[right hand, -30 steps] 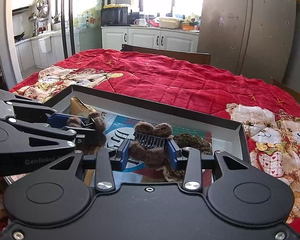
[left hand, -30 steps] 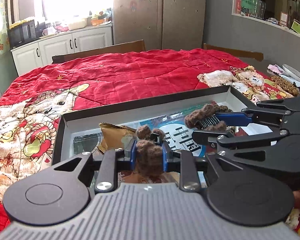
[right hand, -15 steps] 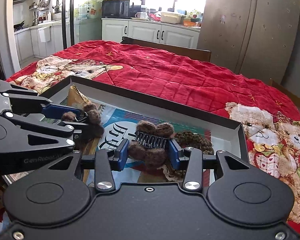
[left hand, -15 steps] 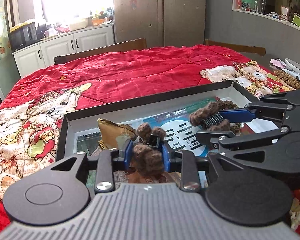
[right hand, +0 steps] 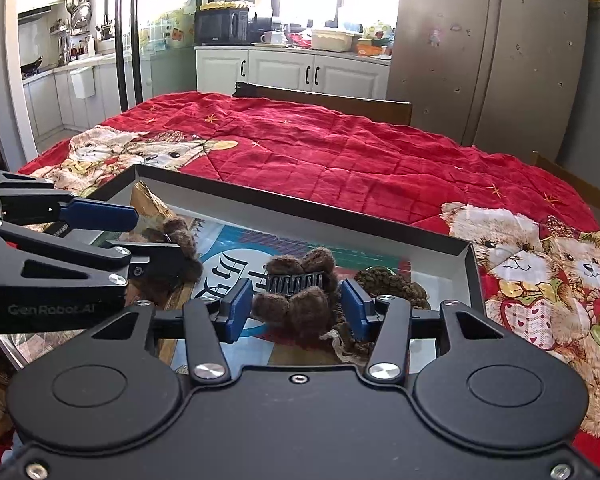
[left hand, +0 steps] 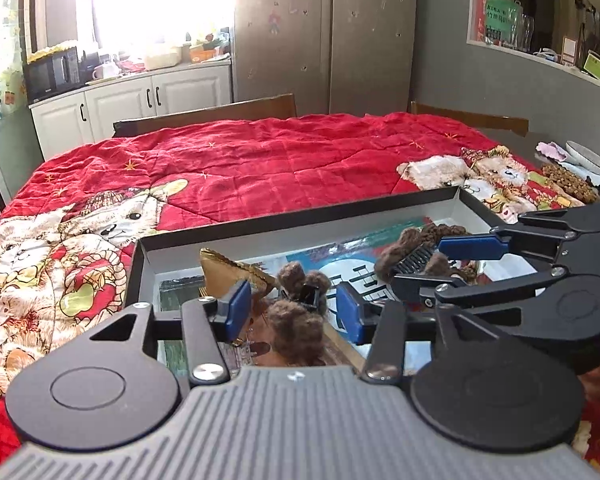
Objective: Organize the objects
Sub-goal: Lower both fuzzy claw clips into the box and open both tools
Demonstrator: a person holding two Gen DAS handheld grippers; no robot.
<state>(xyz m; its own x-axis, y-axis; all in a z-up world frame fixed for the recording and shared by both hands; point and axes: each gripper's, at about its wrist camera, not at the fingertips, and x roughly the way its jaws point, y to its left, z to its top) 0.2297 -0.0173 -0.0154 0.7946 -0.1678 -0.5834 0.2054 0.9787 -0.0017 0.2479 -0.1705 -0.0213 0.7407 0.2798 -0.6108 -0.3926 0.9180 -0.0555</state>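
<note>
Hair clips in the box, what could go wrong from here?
1. The left clip sits between the open pads of the left tool. Its fuzz might snag a pad on pulling back and drag it out of the box.
2. The right clip sits the same way in the open right tool.
3. Both tools are close together and could bump.

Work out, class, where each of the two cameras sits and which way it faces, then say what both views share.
Left wrist: sits on the left gripper, looking forward over the box toward the fridge; its open fingers flank a brown furry clip, and the right gripper enters from the right.
Right wrist: sits on the right gripper, facing the kitchen; open fingers flank another furry clip, with the left gripper entering from the left.
Shared: box, red quilt, both clips.
</note>
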